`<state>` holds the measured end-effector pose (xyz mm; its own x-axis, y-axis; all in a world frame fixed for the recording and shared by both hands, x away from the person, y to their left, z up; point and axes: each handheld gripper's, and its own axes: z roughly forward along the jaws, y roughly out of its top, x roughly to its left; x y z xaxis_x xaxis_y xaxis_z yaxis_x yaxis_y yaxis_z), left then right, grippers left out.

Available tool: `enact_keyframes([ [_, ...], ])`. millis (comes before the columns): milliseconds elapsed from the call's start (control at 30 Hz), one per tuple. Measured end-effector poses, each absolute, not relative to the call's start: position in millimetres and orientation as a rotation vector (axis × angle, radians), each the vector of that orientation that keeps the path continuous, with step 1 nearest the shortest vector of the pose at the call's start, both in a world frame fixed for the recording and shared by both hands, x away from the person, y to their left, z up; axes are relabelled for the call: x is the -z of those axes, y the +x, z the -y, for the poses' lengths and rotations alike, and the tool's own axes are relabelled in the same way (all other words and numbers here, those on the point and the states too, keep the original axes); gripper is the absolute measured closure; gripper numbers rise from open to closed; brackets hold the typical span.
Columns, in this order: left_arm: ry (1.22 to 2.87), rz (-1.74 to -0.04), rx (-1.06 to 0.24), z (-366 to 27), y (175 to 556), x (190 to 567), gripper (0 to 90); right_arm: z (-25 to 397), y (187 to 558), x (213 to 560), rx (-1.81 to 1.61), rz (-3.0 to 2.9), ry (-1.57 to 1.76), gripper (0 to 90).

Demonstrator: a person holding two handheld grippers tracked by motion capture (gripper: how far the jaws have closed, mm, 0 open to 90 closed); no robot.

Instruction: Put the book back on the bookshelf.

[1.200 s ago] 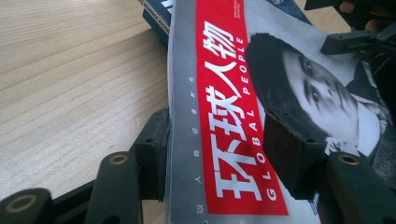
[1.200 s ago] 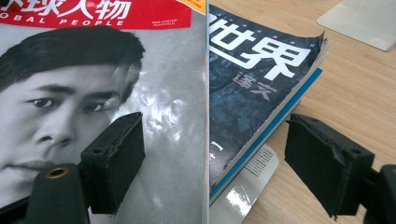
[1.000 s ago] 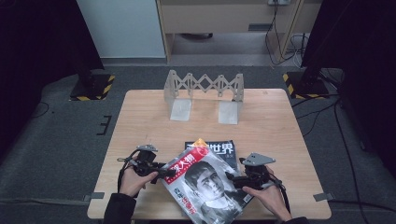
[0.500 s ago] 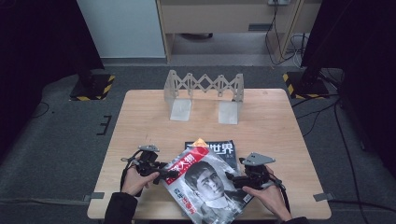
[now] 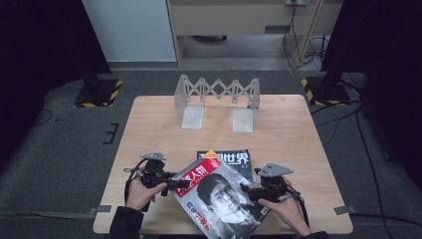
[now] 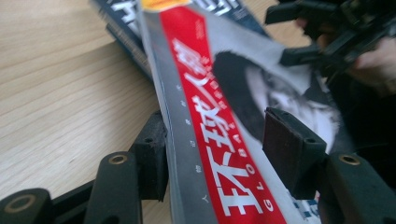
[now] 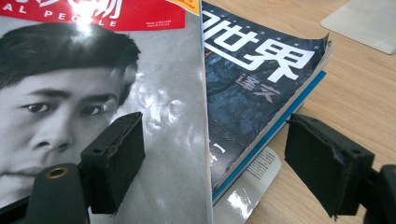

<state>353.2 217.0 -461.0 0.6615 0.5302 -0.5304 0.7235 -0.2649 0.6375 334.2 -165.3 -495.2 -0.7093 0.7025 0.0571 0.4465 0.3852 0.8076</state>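
Near table edge: portrait magazine atop dark magazine.
Your left gripper: jaws spread, straddling its spine.
Your right gripper: jaws spread, gripping nothing.

magazines: 2+ | rack: 1 | claws: 2 | table: 1

Little has changed: the left claw has crept slightly further in along the spine edge of the portrait magazine, which stays tilted over the dark magazine
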Motion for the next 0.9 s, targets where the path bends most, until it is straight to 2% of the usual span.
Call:
enact_keyframes([
  [267, 1.961, -1.004, 0.334, -207, 353, 469, 42.3, 165, 334, 496, -1.242, -2.350, 1.008, 20.4],
  [600, 2.016, -1.012, 0.290, -198, 350, 462, 61.2, 165, 334, 496, -1.241, -2.351, 0.999, 20.4],
  [900, 2.031, -1.037, 0.265, -191, 348, 443, 70.2, 165, 335, 495, -1.233, -2.363, 1.006, 20.2],
])
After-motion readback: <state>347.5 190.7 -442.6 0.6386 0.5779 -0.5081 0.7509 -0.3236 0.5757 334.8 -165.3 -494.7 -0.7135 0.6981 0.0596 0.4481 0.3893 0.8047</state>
